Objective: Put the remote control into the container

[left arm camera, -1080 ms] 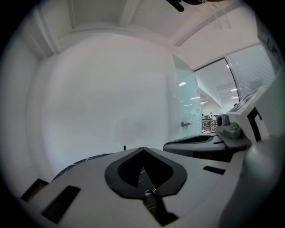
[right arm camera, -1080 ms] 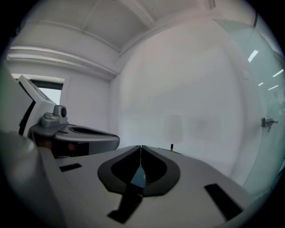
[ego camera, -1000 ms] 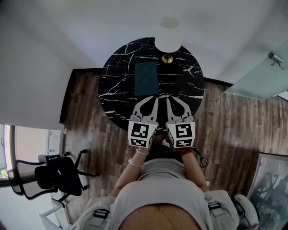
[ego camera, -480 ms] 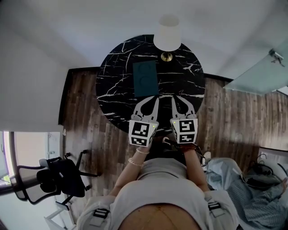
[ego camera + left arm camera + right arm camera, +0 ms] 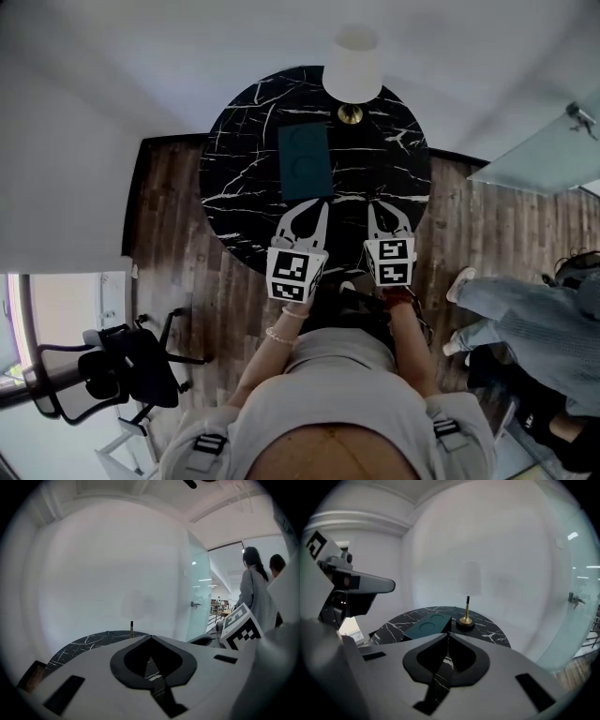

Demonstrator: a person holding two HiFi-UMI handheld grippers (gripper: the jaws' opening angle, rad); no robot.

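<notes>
1. The task is looking barely begun. The dark teal rectangular container with two round recesses in its top (image 5: 305,161) is lying near the middle of the round black marble table with white veins (image 5: 234,178), and nothing is showing in or on it.
2. No remote control is showing in any view, so I cannot tell where it is lying. By my reading, finding it, gripping it and carrying it to the container are all waiting to be done.
3. The left gripper (image 5: 322,204) is hovering over the table's near part, just short of the container. Its jaws are meeting at the tips with nothing between them.
4. The right gripper (image 5: 379,208) is hovering beside it, jaws pressed together and carrying nothing.
5. Only the head view is giving the whole layout:
   - the lamp with a white shade and brass foot (image 5: 352,67) standing at the table's far rim;
   - a black office chair (image 5: 127,366) on the wooden floor;
   - someone's legs in jeans (image 5: 525,319) at the right.
6. The right gripper view is adding the container's low side wall and the lamp's brass stem.
7. The left gripper view is missing the container. It is showing the right gripper's marker cube (image 5: 241,627), a glass partition (image 5: 201,588) and two people (image 5: 257,592) beyond it.
</notes>
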